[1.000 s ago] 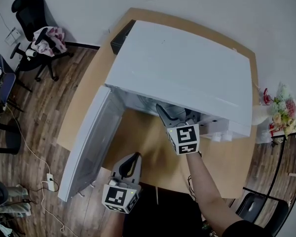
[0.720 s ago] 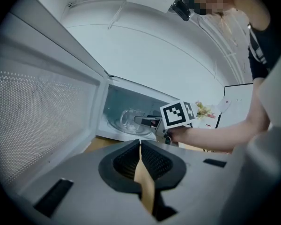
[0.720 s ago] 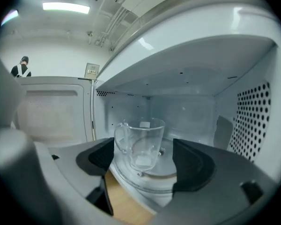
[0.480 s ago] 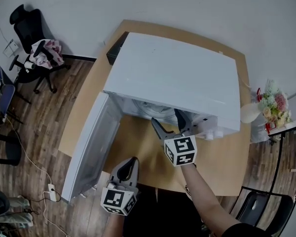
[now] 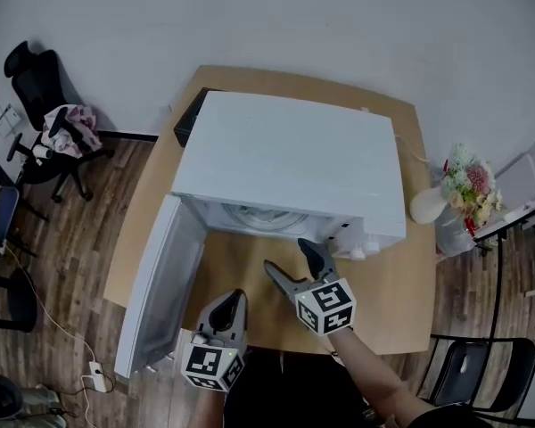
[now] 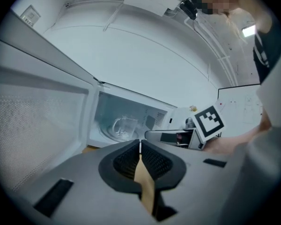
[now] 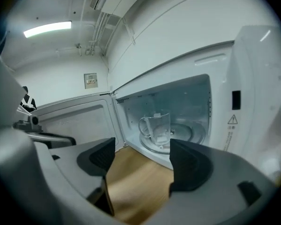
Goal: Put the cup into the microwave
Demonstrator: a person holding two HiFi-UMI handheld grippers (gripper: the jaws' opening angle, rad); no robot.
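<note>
The cup (image 7: pixel 155 128) is sitting inside the microwave (image 5: pixel 285 159) ahead of the right tongs (image 7: pixel 143 165), which are gaping wide and holding nothing, while the left tongs (image 6: pixel 140 146) are hanging pinched together, empty, with the open door (image 5: pixel 156 292) to their left, so placing is looking done and pushing that door closed is probably coming next.

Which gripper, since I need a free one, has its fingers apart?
The right gripper, facing the open white microwave: its fingers stand apart, empty. The left gripper has its fingers pressed together.

White microwave (image 5: pixel 290 154); clear cup (image 7: pixel 155 128); tan wood table (image 5: pixel 239 270).
</note>
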